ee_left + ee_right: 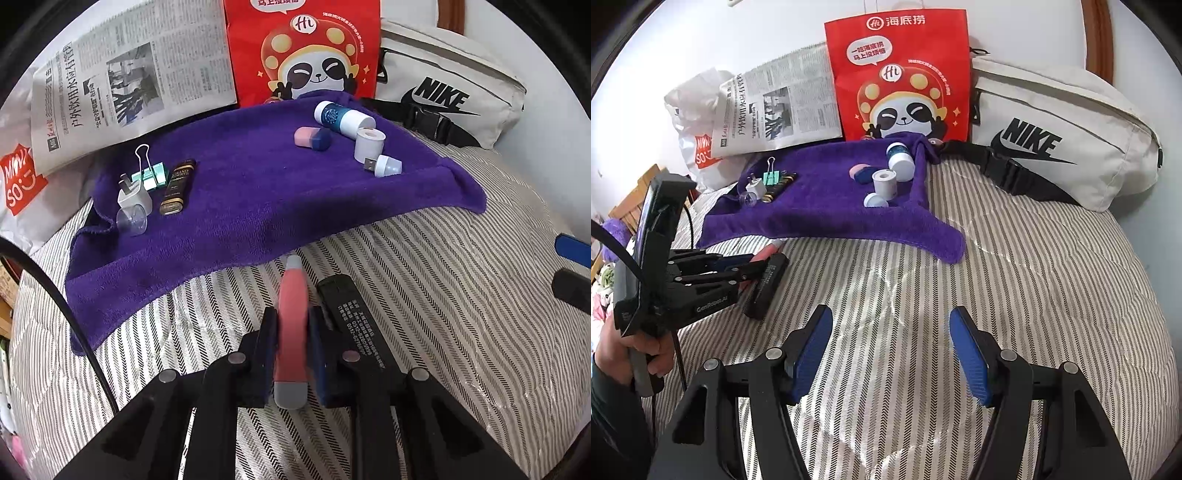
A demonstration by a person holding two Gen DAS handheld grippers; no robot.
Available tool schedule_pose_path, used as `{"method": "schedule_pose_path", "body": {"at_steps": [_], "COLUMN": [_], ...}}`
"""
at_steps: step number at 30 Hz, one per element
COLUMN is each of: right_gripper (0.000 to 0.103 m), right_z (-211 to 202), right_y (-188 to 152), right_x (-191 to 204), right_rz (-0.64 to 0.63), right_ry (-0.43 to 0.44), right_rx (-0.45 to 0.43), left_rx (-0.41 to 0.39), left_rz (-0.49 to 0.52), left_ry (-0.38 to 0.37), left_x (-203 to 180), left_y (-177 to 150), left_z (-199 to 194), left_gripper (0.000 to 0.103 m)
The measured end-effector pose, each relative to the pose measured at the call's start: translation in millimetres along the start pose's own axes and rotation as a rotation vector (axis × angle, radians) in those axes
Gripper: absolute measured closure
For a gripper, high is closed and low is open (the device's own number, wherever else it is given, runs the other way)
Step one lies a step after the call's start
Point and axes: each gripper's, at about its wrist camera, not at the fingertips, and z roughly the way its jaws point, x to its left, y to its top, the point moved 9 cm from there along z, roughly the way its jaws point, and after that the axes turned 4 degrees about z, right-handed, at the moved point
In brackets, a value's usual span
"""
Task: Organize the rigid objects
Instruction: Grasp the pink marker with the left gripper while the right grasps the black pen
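Your left tongs [293,332] are pinching a pink pen-shaped object [291,314] with grey ends, the blue pads pressed on its sides over the striped bed cover [424,295]. Seen from the left wrist, the object's far tip points toward the near edge of the purple towel [258,192]. Just to its right lies a black stick with white print [343,314] on the bed cover. On the towel's left side sit a white plug adapter [135,195], a clear cap [132,220], a green binder clip [151,173] and a dark tube with gold lettering [178,186]. On its far right are a white and teal bottle [343,116], a pink and blue capsule [312,137], a white cylinder [369,144] and a USB plug with a white cap [382,165]. A newspaper [129,85], a red panda bag [303,51] and a white Nike pouch [450,85] stand at the far side.

From the right wrist, your right tongs [890,350] are spread, nothing between the blue pads, over bare bed cover [1034,277]. At the left, your hand [631,350] grips the left tongs [759,264], the pink object [764,253] in them near the towel's [827,218] near edge, beside the black stick [766,284].
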Motion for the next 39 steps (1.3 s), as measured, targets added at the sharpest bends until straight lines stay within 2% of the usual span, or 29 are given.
{"method": "schedule_pose_path", "body": {"at_steps": [3, 8, 12, 18, 24, 28, 39], "right_gripper": [0.038, 0.038, 0.038, 0.038, 0.038, 0.039, 0.053], "right_z": [3.9, 11.8, 13.7, 27.2, 45.9, 57.9, 85.9], "right_y": [-1.3, -4.1, -3.6, -1.6, 0.1, 4.3, 3.7], "right_x": [-0.5, 8.2, 25.8, 61.9, 88.1, 104.9, 128.7], "right_rz": [0.002, -0.011, -0.042, -0.069, -0.098, -0.127, -0.219], "right_ry": [-0.002, 0.000, 0.023, 0.071, 0.061, 0.047, 0.009], "right_rx": [0.010, 0.030, 0.026, 0.036, 0.057, 0.063, 0.103], "left_rx": [-0.008, -0.005, 0.011, 0.027, -0.002, -0.008, -0.010], "left_rz": [-0.003, -0.037, -0.046, -0.111, -0.180, -0.180, -0.208], "left_ry": [-0.001, -0.020, 0.042, 0.118, 0.088, 0.082, 0.063], "left_x": [1.5, 7.7, 28.4, 73.3, 96.5, 96.9, 103.7], "left_y": [1.0, 0.9, -9.6, -31.6, -45.0, -45.3, -53.9], "left_z": [-0.2, -1.0, -5.8, -15.0, -20.2, -20.5, -26.1], "left_gripper": [0.083, 0.086, 0.086, 0.086, 0.086, 0.086, 0.086]}}
